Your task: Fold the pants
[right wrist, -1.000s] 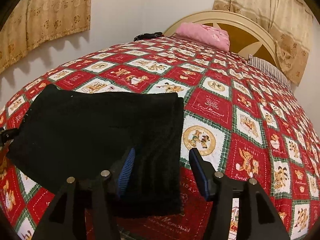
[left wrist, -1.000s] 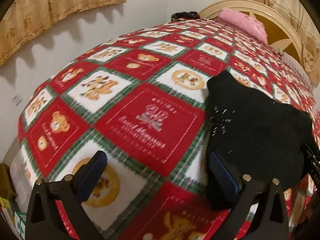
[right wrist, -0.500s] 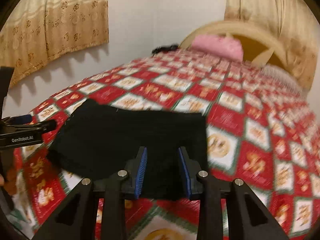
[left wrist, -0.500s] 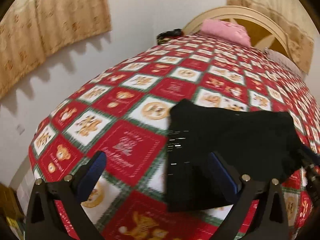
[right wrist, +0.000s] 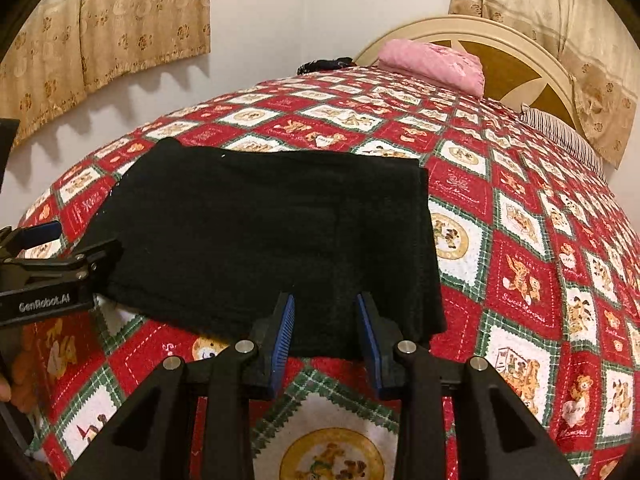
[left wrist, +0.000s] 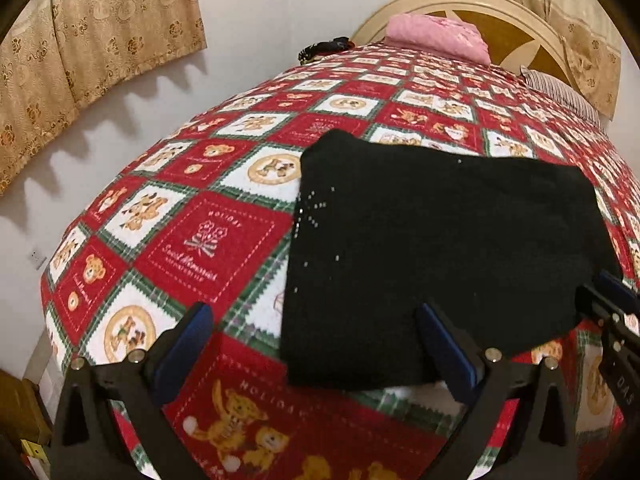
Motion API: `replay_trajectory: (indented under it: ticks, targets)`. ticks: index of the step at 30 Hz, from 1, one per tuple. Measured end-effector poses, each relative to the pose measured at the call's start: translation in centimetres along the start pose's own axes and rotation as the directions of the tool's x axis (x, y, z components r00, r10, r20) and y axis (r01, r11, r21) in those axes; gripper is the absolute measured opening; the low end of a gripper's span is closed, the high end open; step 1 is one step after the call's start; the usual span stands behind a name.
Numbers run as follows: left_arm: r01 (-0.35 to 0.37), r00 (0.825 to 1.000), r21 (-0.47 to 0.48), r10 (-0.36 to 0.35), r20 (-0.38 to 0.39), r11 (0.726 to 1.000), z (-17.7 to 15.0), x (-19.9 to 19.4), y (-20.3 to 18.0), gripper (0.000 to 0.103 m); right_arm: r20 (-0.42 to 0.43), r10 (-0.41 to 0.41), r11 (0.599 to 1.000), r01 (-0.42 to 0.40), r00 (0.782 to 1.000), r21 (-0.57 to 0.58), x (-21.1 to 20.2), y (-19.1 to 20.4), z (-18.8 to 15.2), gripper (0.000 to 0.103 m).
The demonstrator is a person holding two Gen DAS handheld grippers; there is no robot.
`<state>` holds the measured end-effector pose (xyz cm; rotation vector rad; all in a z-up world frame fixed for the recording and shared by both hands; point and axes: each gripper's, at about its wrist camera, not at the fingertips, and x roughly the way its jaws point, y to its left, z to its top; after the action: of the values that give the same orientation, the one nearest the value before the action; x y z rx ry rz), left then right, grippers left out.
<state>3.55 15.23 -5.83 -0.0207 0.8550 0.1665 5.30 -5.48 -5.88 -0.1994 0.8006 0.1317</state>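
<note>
Now we hover the wide left gripper [left wrist: 312, 344] and narrowed, empty right gripper [right wrist: 326, 330] by the folded black pants [right wrist: 272, 240] on the bedspread [right wrist: 520, 264]; 1 careless nudge could rumple them.

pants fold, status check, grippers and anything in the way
Left gripper open, empty, at the near edge. Right gripper part open, empty. Black pants folded flat on the bedspread. Nothing on the pants.
</note>
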Motion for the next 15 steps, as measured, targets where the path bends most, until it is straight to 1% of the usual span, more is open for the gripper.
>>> replay_trajectory:
  ticks: [3,4,7,9,10,12,13,15]
  targets:
    - [-0.011,1.0,0.005,0.011,0.002,1.0,-0.6,-0.3,-0.2,0.103,-0.024,0.0,1.0,0.0,1.0,-0.008,-0.4,0.2,0.0,0.038]
    - [-0.008,1.0,-0.001,0.008,-0.001,1.0,-0.6,-0.4,-0.1,0.103,-0.029,0.009,1.0,-0.009,1.0,0.009,-0.8,0.1,0.0,0.038]
    - [0.01,1.0,-0.018,-0.01,-0.004,1.0,-0.9,-1.2,0.2,0.103,-0.027,0.072,0.991,-0.068,0.997,0.115,-2.6,-0.5,-0.5,0.038]
    - [0.023,1.0,-0.024,-0.023,0.015,0.999,-1.3,-2.3,0.4,0.103,-0.013,0.095,0.98,-0.091,0.995,0.174,-3.9,-0.7,-1.0,0.04]
    - [0.03,0.999,-0.027,-0.03,0.027,0.999,-1.5,-2.9,0.4,0.103,0.007,0.105,0.97,-0.104,0.994,0.22,-5.0,-0.8,-1.5,0.043]
    - [0.055,0.997,-0.035,-0.053,0.06,0.998,-2.1,-4.5,0.5,0.103,0.049,0.124,0.948,-0.132,0.991,0.29,-6.6,-0.9,-2.6,0.065]
    - [0.064,0.995,-0.037,-0.061,0.077,0.997,-2.3,-5.2,0.5,0.103,0.079,0.123,0.936,-0.142,0.989,0.324,-7.5,-0.9,-3.3,0.067]
    - [0.069,0.991,-0.036,-0.064,0.118,0.997,-3.1,-7.0,0.6,0.103,0.113,0.111,0.928,-0.143,0.987,0.343,-8.8,-0.7,-4.4,0.068]
